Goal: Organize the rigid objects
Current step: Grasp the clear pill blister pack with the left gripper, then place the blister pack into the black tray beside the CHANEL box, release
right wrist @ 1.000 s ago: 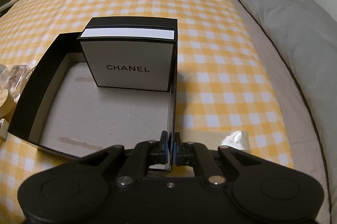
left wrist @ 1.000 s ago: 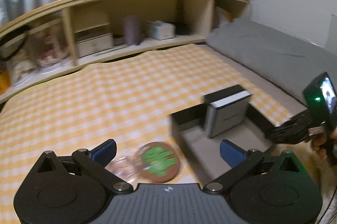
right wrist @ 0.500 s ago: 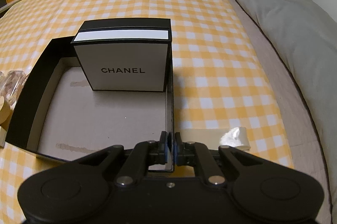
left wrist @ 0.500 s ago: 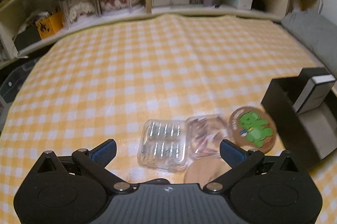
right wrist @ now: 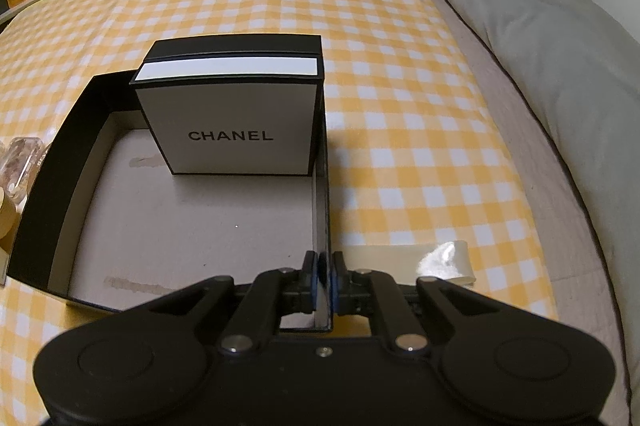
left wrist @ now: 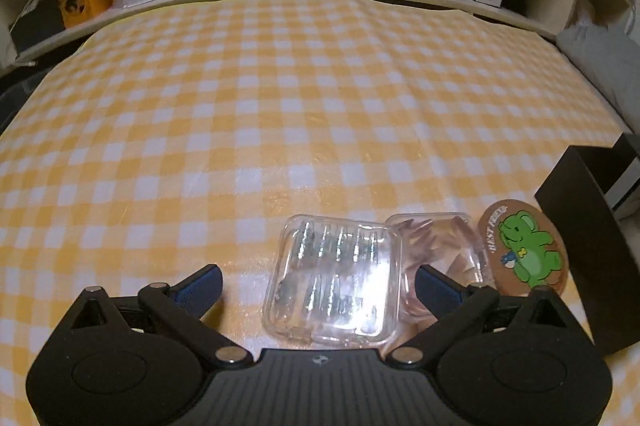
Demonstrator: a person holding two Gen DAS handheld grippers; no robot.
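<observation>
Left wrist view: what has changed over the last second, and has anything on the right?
The left tool swung away from the black tray and dropped over the clear case; its jaws have just been closing slightly, the case between them but not gripped. The right tool stays clamped on the tray wall; the white box hasn't moved.

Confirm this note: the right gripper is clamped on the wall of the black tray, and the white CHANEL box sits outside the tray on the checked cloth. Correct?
Not quite. The right gripper is shut on the black tray's wall, but the CHANEL box stands inside the tray, in its far corner on the grey floor, not out on the checked cloth. The right wrist view shows this.
</observation>
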